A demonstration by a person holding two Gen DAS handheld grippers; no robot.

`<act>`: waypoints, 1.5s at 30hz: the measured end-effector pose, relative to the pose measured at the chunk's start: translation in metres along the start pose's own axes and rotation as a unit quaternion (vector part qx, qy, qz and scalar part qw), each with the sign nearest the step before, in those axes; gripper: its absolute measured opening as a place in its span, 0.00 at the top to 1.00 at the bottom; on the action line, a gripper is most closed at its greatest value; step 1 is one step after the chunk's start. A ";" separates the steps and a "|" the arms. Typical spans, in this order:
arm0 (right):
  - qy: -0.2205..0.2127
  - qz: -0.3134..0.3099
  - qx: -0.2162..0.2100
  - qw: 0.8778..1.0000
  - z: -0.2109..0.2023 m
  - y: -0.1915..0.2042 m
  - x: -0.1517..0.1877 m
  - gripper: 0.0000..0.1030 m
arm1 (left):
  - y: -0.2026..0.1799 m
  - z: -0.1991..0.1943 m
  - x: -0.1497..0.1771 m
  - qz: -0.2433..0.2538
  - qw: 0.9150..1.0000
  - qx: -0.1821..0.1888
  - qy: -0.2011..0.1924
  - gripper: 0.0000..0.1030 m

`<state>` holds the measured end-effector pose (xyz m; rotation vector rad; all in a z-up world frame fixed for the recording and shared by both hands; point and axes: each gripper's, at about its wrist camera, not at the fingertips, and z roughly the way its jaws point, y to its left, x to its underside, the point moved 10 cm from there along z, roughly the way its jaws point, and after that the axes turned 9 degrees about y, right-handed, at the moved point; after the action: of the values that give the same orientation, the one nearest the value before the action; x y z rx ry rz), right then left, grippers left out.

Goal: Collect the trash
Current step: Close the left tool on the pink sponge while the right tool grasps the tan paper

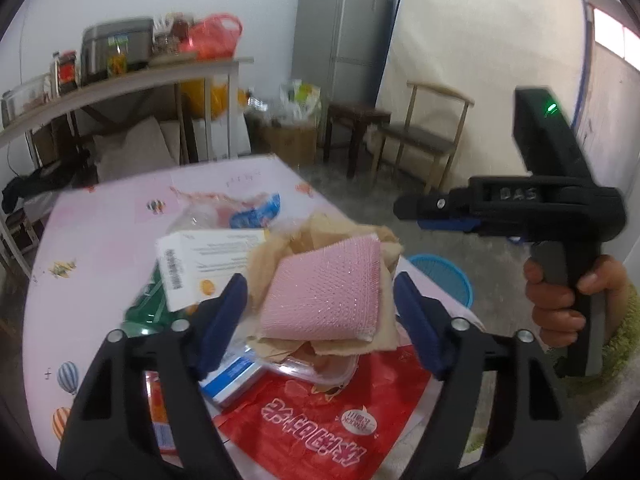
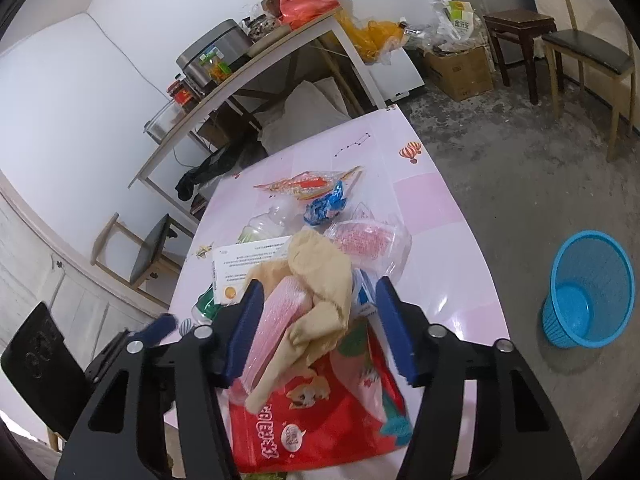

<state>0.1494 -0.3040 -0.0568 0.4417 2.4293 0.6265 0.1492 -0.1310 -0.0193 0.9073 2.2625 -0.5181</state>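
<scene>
A heap of trash lies on the pink table point(image 1: 104, 240). On top is a pink spiky pad point(image 1: 324, 292), also in the right wrist view point(image 2: 276, 320), resting on crumpled beige paper point(image 1: 320, 236) point(image 2: 320, 280). Below lie a red snack bag point(image 1: 320, 408) point(image 2: 308, 412), a white leaflet point(image 1: 204, 264) and a blue wrapper point(image 2: 326, 204). My left gripper point(image 1: 320, 300) is open, its pads either side of the pink pad. My right gripper point(image 2: 320, 312) is open above the pad and paper; it also shows from the side in the left wrist view point(image 1: 436, 210). A blue bin point(image 2: 588, 292) stands on the floor right of the table.
A shelf table point(image 2: 256, 64) with a cooker, jars and a red bag stands behind. Wooden chairs point(image 1: 424, 132), a stool, a cardboard box point(image 2: 460, 68), a fridge and a mattress line the far wall. Bare concrete floor point(image 2: 500, 160) lies right of the table.
</scene>
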 end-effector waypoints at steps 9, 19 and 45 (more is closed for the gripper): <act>0.022 0.006 -0.007 1.000 0.022 -0.012 0.002 0.63 | 0.008 0.043 0.003 -0.049 0.994 0.049 0.086 0.35; 0.030 -0.001 -0.023 0.999 0.031 -0.009 0.004 0.91 | -0.004 0.063 0.009 -0.024 0.991 0.028 0.125 0.35; 0.020 0.004 -0.041 0.999 0.022 -0.005 0.002 0.93 | 0.013 0.032 -0.001 -0.049 0.995 -0.029 0.078 0.33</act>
<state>0.1607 -0.3002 -0.0758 0.4080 2.4313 0.7420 0.1730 -0.1406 -0.0431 0.8353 2.4597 -0.4350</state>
